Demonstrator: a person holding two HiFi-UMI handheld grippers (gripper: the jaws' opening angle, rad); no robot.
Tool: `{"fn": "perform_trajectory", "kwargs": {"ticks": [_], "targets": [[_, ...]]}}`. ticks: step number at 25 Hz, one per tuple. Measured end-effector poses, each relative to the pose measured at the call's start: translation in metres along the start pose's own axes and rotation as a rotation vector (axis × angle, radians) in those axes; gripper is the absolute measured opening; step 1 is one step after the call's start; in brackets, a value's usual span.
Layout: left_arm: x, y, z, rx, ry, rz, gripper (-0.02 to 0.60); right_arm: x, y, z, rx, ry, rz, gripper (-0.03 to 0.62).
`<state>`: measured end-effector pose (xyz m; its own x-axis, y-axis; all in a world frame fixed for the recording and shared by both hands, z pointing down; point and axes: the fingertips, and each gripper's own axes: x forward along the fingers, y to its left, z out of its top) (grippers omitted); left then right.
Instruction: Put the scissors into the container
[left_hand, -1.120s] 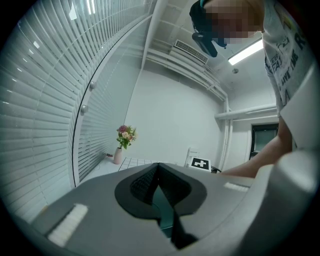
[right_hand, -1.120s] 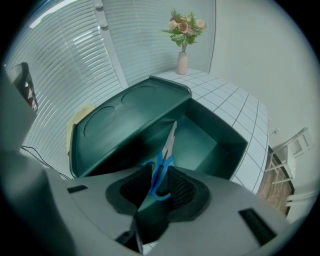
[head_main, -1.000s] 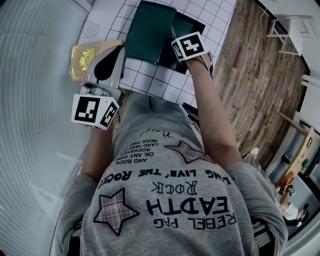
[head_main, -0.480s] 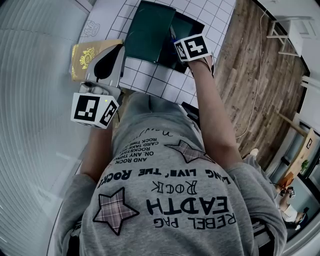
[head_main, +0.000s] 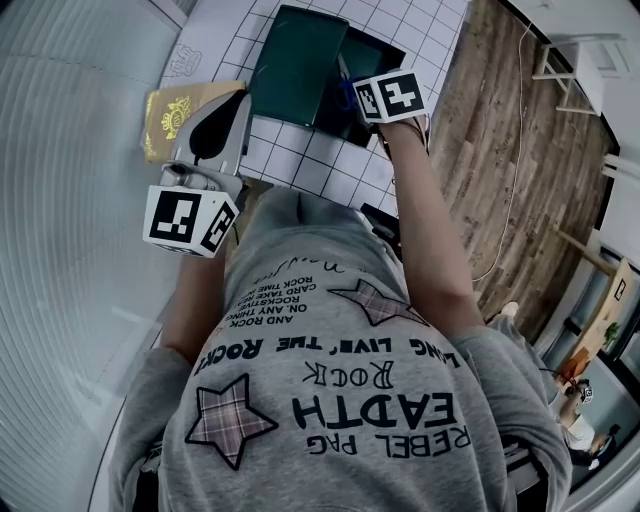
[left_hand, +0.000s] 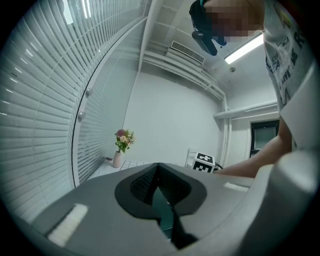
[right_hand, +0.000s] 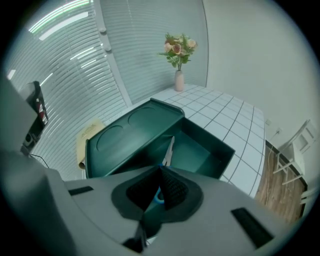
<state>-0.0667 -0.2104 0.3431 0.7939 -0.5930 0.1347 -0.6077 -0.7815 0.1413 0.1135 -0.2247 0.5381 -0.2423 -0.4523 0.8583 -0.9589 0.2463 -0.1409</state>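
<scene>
Head view: the right gripper (head_main: 350, 92) holds the scissors (head_main: 343, 70) over the open box (head_main: 390, 55).

Left gripper view: the left gripper (left_hand: 159, 167) is closed, with nothing in it.

Right gripper view: the jaws have just closed tight on the scissors, which point down at the box. I think they still need to go in and be let go.

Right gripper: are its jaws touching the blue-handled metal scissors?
Touching. In the right gripper view, the right gripper has just closed its jaws on the blue-handled metal scissors, pinching the blue handle. The blade points toward the open dark green plastic container.
</scene>
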Motion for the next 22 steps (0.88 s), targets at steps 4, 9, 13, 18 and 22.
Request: {"fn": "perform_trajectory", "kwargs": {"ticks": [4, 9, 13, 18, 22], "targets": [[-0.001, -0.003, 0.003, 0.008, -0.004, -0.003, 0.009, -0.007, 0.001, 0.006, 0.034, -0.046, 0.021, 0.014], [0.001, -0.007, 0.006, 0.025, -0.013, -0.019, 0.009, -0.019, 0.000, 0.016, 0.028, -0.096, 0.019, 0.014], [0.001, -0.011, 0.013, 0.038, -0.015, -0.022, 0.009, -0.035, 0.002, 0.027, 0.036, -0.160, 0.031, 0.014], [0.002, -0.015, 0.019, 0.063, -0.015, -0.025, 0.009, -0.056, 0.004, 0.041, 0.017, -0.246, 0.030, 0.014], [0.002, -0.018, 0.024, 0.075, -0.019, -0.026, 0.009, -0.079, 0.007, 0.055, -0.004, -0.349, 0.052, 0.014]]}}
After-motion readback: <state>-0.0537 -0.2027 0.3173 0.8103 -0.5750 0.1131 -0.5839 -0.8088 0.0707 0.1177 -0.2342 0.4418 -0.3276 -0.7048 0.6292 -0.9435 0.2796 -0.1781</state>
